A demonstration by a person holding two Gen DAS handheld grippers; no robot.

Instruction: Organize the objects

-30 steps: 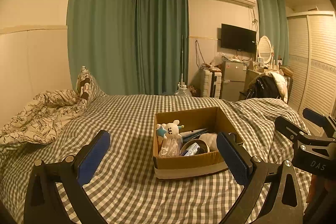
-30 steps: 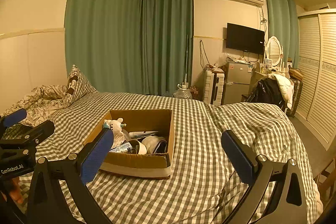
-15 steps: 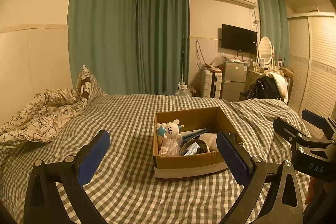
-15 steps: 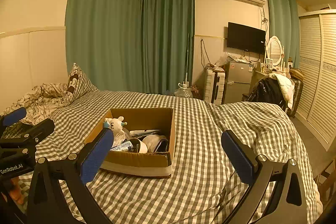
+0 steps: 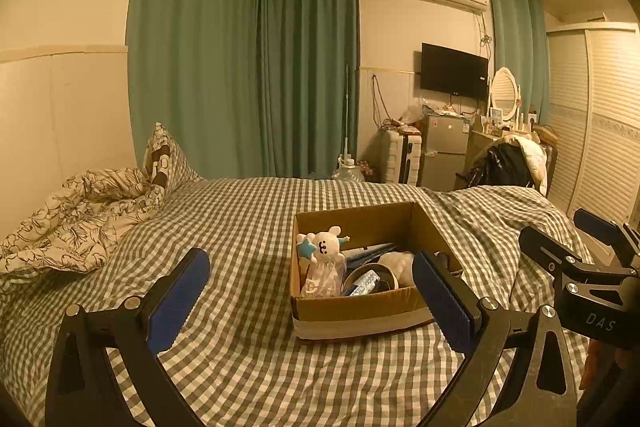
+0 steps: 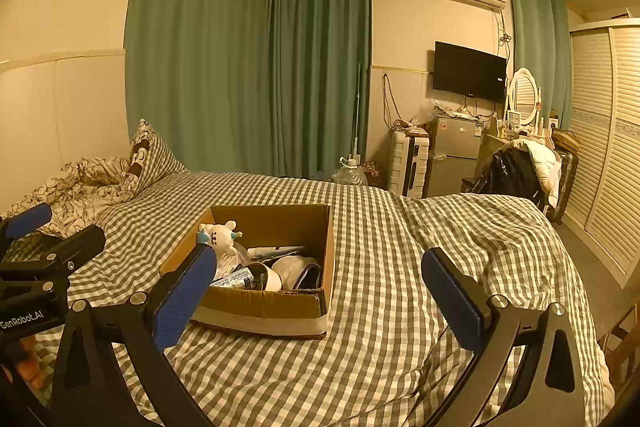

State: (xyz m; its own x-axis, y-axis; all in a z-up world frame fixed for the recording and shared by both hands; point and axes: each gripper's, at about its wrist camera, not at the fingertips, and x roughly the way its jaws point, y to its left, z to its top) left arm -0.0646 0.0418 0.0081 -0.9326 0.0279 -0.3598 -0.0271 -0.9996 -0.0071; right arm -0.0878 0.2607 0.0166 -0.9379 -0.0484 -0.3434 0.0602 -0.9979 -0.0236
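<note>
1. Both claws stand wide open and hold nothing. The left gripper [image 5: 308, 301] hovers over the bed [image 5: 248, 227] with the box [image 5: 360, 311] at its 1 o'clock; the right gripper [image 6: 320, 297] has the box at its 11 o'clock.
2. The task's things already lie in the box, which sits on the checked cover near the bed's middle. That fits a sorting job finished, or one where the contents are yet to be lifted out; the pictures cannot settle which.
3. Risk: the soft cover may let the box tip or slide if one wall is pushed or pulled, since nothing braces it.
4. Risk: the plush [image 5: 326, 247] stands tall at the box's 9 o'clock corner, above the rim. A claw reaching past it could knock it out.
5. Risk: the contents overlap, so closing on one could drag a neighbour along. The bag [image 5: 322, 277] under the plush looks thin and may crumple or slip.
6. Risk: the two grippers sit near each other and could collide if both reach in together.
7. Count: one box, one plush, one clear bag, one round dark-rimmed dish [image 6: 262, 275], one white soft thing [image 6: 294, 265]. The flat items at the back are too tangled to count.
8. Beside the bed: one duvet [image 5: 76, 219] at 9 o'clock, one pillow [image 5: 162, 159].
</note>
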